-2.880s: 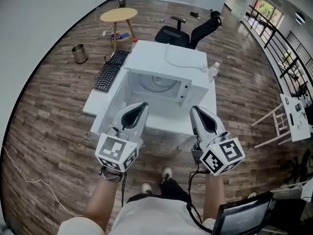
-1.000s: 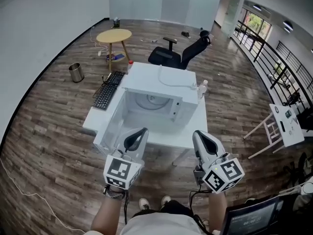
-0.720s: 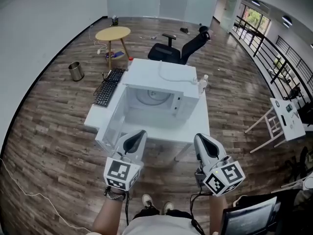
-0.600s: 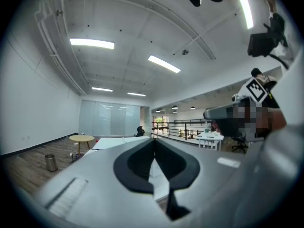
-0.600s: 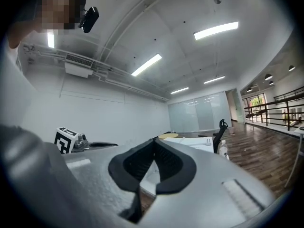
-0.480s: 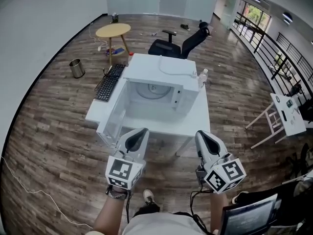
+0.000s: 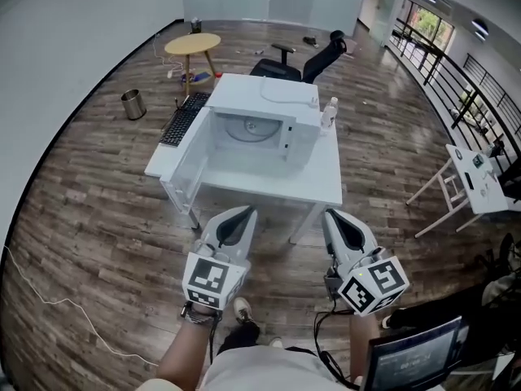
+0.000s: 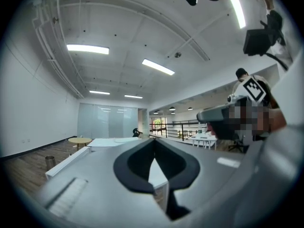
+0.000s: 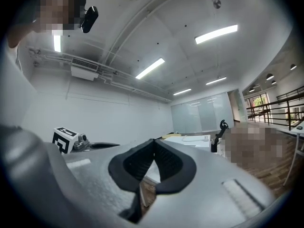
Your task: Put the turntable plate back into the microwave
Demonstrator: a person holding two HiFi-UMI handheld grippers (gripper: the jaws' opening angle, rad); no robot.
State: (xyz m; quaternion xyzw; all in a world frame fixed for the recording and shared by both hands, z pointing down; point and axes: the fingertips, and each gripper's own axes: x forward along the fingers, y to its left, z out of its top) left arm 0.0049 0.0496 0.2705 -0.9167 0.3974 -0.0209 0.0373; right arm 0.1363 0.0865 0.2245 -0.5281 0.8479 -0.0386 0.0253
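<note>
The white microwave (image 7: 262,125) stands on a white table (image 7: 281,182) with its door (image 7: 186,163) swung open to the left. The round turntable plate (image 7: 248,128) lies inside its cavity. Both grippers are held level in front of the person, well short of the table and over the wooden floor. My left gripper (image 7: 242,213) is shut with nothing in it; in the left gripper view its black pads meet at the tips (image 8: 153,144). My right gripper (image 7: 331,215) is shut and empty too, its pads touching (image 9: 154,144).
A black keyboard (image 7: 179,125) lies at the table's left edge and a bottle (image 7: 328,114) stands right of the microwave. Behind are an office chair (image 7: 305,55), a round wooden side table (image 7: 192,44) and a metal bin (image 7: 133,103). A white stand (image 7: 472,182) is at the right.
The table and microwave have slid farther away and up in the head view as the person and both grippers drew back. Both grippers stayed shut and empty.
</note>
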